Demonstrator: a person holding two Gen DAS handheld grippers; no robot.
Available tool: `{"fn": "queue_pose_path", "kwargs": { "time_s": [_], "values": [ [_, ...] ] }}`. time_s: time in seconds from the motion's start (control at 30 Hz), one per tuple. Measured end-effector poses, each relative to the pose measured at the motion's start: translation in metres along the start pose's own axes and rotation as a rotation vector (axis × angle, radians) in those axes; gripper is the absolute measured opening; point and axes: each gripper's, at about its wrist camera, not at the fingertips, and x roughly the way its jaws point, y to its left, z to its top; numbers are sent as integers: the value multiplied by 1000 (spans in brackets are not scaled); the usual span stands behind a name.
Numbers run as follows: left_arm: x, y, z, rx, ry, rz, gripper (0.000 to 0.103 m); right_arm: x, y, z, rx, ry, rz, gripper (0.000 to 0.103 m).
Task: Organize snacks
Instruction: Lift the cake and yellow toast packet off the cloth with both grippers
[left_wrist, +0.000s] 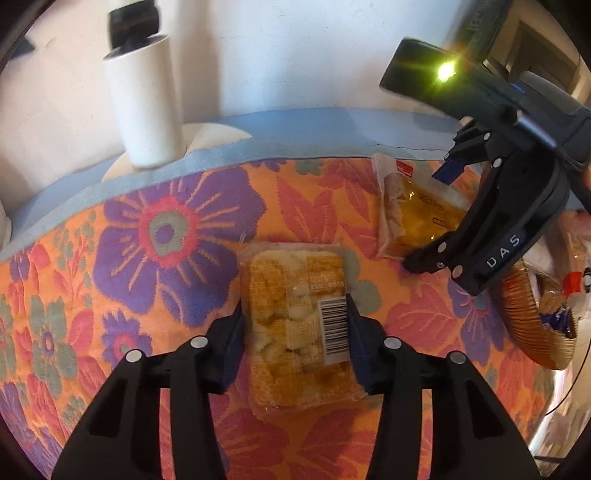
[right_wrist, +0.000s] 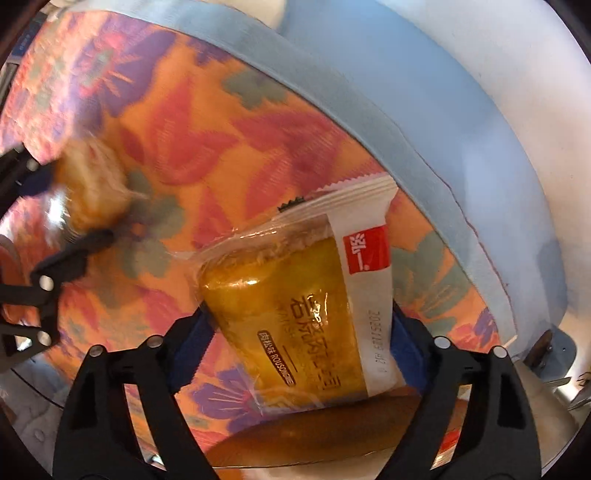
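- My left gripper (left_wrist: 295, 325) is closed on a clear snack pack (left_wrist: 297, 325) of pale, golden pieces; the blue pads press its two long sides, and the barcode label sits against the right pad.
- That pack is over the flowered orange cloth (left_wrist: 147, 258); I cannot tell whether it rests on the cloth or is lifted just off it.
- My right gripper (right_wrist: 301, 350) grips a second packet (right_wrist: 291, 314), a golden bun in clear wrap with a white strip and a red square label, its blue pads on either side of it.
- In the left wrist view this packet (left_wrist: 413, 210) lies toward the far edge of the cloth, with the right gripper (left_wrist: 443, 258) coming in from the right.
- A woven basket (left_wrist: 532, 321) stands at the right edge of the cloth, just beside the right gripper, with wrapped items inside.
- A white cylinder (left_wrist: 142, 99) stands beyond the cloth's far edge, against a pale wall.
- The right wrist view is blurred on its left side, where the left gripper (right_wrist: 70, 225) and its pack (right_wrist: 92, 188) show.
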Motion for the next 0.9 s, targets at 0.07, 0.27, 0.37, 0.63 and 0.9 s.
{"fn": "queue_pose_path", "kwargs": {
  "time_s": [0.07, 0.27, 0.37, 0.63, 0.9],
  "values": [
    [-9, 7, -9, -22, 8, -25, 45, 1, 19, -4, -33, 2, 19, 84],
    [-51, 28, -66, -26, 8, -4, 45, 8, 95, -17, -108, 6, -34, 84],
    [-70, 37, -103, -48, 15, 8, 45, 13, 127, -40, -45, -35, -64, 85],
    [-107, 33, -175, -49, -1, -66, 45, 23, 145, -162, 253, -211, 165, 85],
    [-104, -8, -202, -15, -63, -54, 50, 19, 168, -261, 512, -596, 119, 98]
  ]
}}
